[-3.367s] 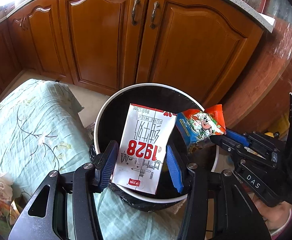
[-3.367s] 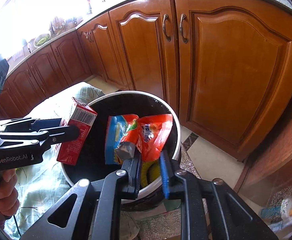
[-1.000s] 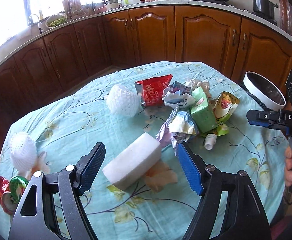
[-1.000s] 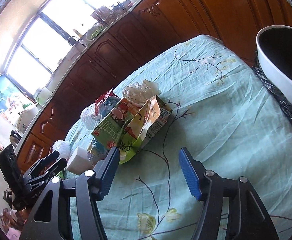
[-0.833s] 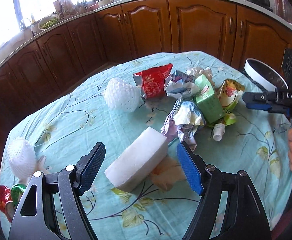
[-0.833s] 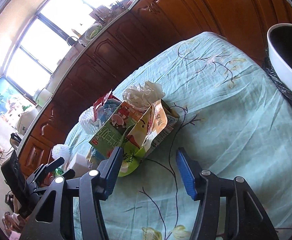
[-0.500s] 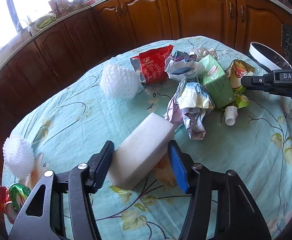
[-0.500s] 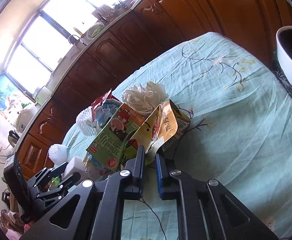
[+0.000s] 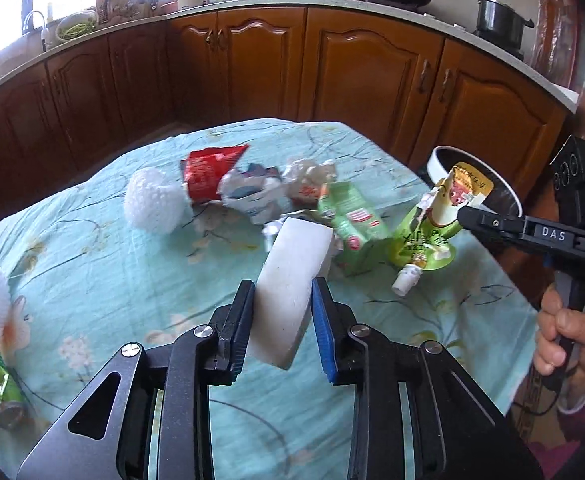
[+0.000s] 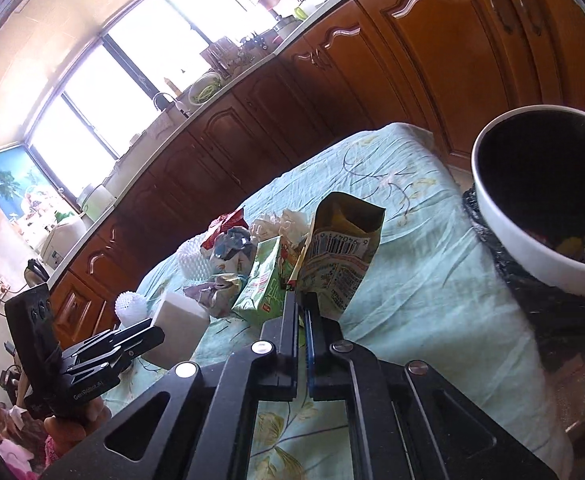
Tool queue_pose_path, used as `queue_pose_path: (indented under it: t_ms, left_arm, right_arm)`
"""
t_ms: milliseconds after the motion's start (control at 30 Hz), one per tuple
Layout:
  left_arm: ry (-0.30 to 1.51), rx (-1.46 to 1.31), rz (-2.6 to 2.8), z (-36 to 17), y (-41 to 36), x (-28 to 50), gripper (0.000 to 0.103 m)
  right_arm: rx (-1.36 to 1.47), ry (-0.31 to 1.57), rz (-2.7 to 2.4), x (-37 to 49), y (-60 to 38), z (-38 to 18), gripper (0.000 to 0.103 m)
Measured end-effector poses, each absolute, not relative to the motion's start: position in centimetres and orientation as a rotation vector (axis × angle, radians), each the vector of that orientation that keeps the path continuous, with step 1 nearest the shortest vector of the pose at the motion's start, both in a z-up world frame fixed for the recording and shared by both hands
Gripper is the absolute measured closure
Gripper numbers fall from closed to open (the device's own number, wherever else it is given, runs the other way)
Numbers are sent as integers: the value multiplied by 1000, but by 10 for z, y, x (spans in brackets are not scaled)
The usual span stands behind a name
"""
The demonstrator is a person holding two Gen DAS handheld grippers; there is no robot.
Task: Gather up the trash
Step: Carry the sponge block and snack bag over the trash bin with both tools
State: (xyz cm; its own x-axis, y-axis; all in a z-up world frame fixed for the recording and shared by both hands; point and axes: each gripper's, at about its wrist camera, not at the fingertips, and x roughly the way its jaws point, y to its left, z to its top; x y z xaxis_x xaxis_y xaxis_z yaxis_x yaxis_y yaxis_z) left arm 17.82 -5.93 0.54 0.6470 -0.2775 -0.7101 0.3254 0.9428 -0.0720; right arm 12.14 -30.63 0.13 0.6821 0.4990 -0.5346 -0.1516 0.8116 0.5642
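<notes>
Above the near tablecloth (image 9: 92, 288) — left gripper (image 9: 282, 312) closing on white foam block (image 9: 292, 280); right gripper (image 10: 301, 312) clamped on yellow-green pouch (image 10: 342, 256).

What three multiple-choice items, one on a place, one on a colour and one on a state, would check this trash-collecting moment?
1. Where does the trash bin stand?
A. In the middle of the table
B. Beside the table's edge
C. On the counter

2. What colour is the block between the fingers of the left gripper?
A. White
B. Red
C. Green

3. How is the right gripper?
A. Wide open and empty
B. Shut on the pouch
C. Shut on a white net

Key:
1 B: its white rim and black bag sit just off the cloth's edge.
2 A: the left gripper's jaws are closing with the plain white block between them, pads against its sides.
3 B: the fingers are pinched together on the pouch's lower edge.
</notes>
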Motion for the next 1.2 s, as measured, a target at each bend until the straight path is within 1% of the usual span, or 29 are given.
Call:
queue_pose_path:
  t_ms: [233, 633, 1200]
  left_arm:
    - [786, 14, -451, 12, -116, 176, 76]
    - [796, -35, -535, 14, -175, 191, 76]
    - [801, 30, -614, 24, -253, 224, 75]
  right_arm:
    - [461, 683, 314, 96, -335, 17, 101]
    - [440, 627, 171, 76, -388, 26, 101]
    - [420, 584, 18, 81, -449, 35, 101]
